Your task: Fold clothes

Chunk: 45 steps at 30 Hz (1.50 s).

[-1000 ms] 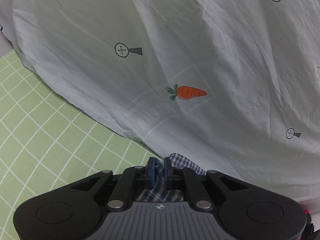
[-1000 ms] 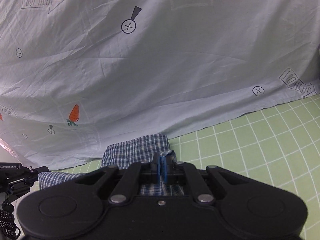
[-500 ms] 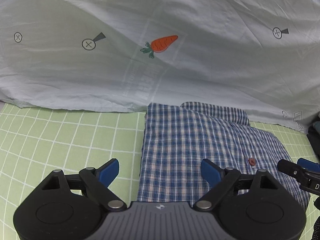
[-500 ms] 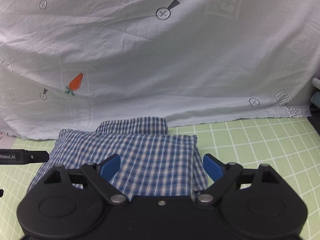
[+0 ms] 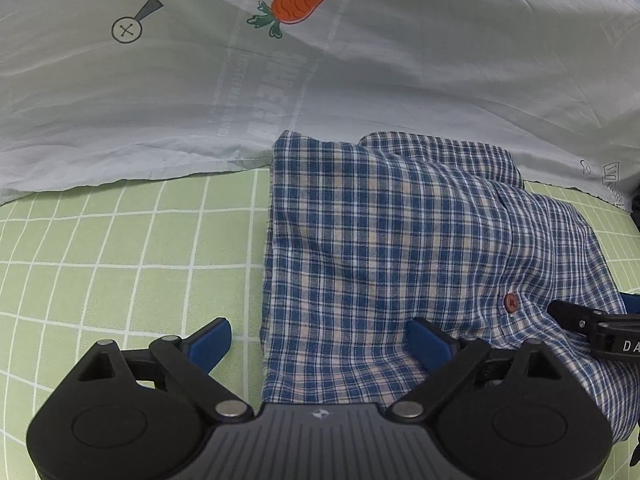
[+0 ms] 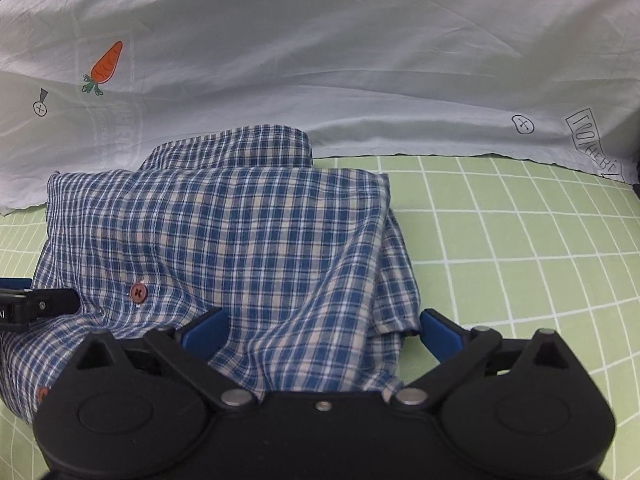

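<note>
A blue plaid button shirt [image 5: 384,240] lies folded on the green grid mat [image 5: 120,248]; it also shows in the right wrist view [image 6: 240,240]. My left gripper [image 5: 320,344] is open and empty, its jaws straddling the shirt's near left edge. My right gripper [image 6: 320,334] is open and empty, its jaws spread over the shirt's near right edge. The tip of the right gripper shows at the right of the left wrist view, resting on the shirt. A red button [image 6: 138,291] faces up.
A pale printed sheet [image 5: 320,80] with a carrot [image 5: 298,2] and marker symbols is draped behind the shirt, also in the right wrist view [image 6: 360,60]. The green mat [image 6: 520,248] extends to the right of the shirt.
Both grippers were shut on plaid fabric one second ago. They opened and let go of the shirt, which now lies folded; both have since moved in closer and lower.
</note>
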Available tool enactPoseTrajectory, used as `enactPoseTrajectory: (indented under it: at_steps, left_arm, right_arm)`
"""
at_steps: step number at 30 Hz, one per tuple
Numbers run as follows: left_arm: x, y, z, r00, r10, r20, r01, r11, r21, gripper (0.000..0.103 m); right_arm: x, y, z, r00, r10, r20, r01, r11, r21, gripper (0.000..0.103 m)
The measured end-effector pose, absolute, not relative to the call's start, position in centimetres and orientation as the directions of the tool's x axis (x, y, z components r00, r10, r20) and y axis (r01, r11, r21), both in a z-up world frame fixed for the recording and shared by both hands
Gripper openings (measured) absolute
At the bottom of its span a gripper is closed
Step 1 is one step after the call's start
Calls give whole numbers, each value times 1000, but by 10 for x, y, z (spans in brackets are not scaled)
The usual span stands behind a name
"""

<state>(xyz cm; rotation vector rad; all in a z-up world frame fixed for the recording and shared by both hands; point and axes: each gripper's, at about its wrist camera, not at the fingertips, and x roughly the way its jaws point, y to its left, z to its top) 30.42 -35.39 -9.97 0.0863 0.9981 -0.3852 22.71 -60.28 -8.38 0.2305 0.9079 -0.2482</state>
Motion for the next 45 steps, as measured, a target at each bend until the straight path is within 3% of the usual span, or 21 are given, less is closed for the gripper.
enactPoseTrajectory:
  at_steps: [10, 12, 13, 15, 17, 20, 23, 28, 34, 45]
  left_arm:
    - [313, -359, -106, 457, -371, -808, 435, 886, -160, 96]
    - [312, -361, -105, 454, -398, -797, 430, 882, -195, 90]
    - [311, -364, -104, 448, -418, -790, 431, 875, -218, 80]
    - [308, -368, -103, 430, -452, -782, 417, 867, -273, 62]
    - [303, -371, -103, 409, -481, -776, 392, 860, -326, 42]
    - [287, -373, -102, 386, -502, -774, 359, 855, -375, 30]
    - [260, -373, -91, 341, -534, -774, 371, 833, -411, 25]
    - [188, -373, -69, 301, -600, -742, 407, 784, -469, 23]
    - [123, -387, -53, 240, -655, -716, 506, 714, -484, 23]
    - [34, -493, -11, 164, -750, -641, 686, 554, -473, 23]
  right_arm:
    - [239, -609, -92, 603, -71, -795, 275, 954, 123, 103]
    - [241, -607, -92, 608, -51, -792, 254, 958, 133, 103]
    - [241, -604, -91, 610, -38, -791, 239, 961, 138, 101]
    - [242, -597, -88, 614, -10, -789, 214, 965, 154, 91]
    - [240, -591, -85, 615, 23, -788, 205, 961, 188, 64]
    - [237, -582, -80, 611, 61, -789, 198, 953, 227, 38]
    - [219, -573, -66, 617, 60, -784, 200, 952, 230, 16]
    - [152, -574, -40, 648, 70, -759, 246, 923, 295, 14]
    - [64, -561, 0, 664, -5, -748, 311, 911, 270, 14]
    - [-64, -621, 53, 691, -210, -691, 486, 843, 229, 14]
